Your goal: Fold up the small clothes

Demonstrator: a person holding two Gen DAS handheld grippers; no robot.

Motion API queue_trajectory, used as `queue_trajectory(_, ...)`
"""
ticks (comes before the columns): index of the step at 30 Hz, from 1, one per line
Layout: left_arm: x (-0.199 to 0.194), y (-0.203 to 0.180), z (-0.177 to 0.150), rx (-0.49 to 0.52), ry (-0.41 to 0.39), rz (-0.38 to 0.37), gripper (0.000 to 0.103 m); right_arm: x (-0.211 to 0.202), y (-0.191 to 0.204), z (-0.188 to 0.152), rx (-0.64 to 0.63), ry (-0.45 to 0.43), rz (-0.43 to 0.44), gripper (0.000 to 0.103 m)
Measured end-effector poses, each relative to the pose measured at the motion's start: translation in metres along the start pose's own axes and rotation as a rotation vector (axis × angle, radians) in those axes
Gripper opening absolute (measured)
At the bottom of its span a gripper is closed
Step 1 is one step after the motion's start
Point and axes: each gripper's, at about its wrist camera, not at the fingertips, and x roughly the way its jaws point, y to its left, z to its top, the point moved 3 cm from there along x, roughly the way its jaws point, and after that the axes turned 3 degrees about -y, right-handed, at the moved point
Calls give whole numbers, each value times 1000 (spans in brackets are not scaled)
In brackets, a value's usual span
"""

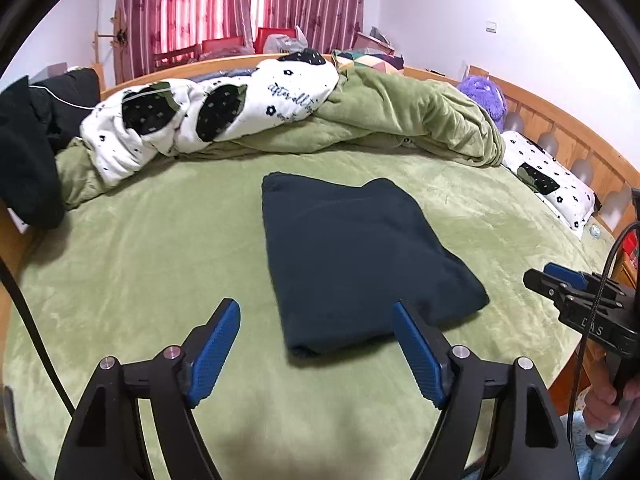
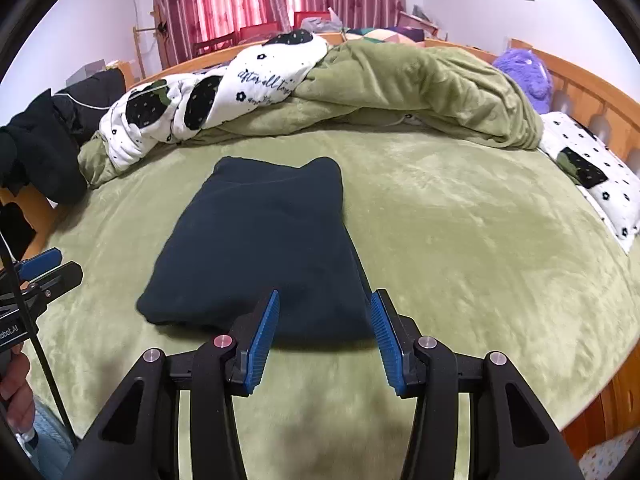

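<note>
Both hand-held grippers hang over a folded dark garment lying on the green bedspread.

Left gripper has its blue pads spread wide with nothing between them; right gripper stands partly open, also holding nothing, just short of the garment's near edge. The garment's type cannot be made out. Behind it lie a heaped green blanket and a white patterned quilt; a purple plush toy is partly hidden behind the blanket.

garment: dark navy, plain
bed cover: moss green
quilt: white, black patches, small flowers
curtain: red, striped, floral
plush: purple
tool pads: blue
</note>
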Motion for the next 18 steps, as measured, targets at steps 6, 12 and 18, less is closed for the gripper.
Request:
queue_trajectory(6, -38, -6, -6, 2, -25, 28, 83, -43, -6, -17, 35, -19, -23, 77)
queue_trajectory(12, -64, -10, -16, 8, -54, 39, 83, -73, -7, -35, 39, -65, -43, 87)
queue_trajectory(18, -79, -9, -21, -6, -68, 36, 83, -84, -5, -39, 57, -64, -60, 88)
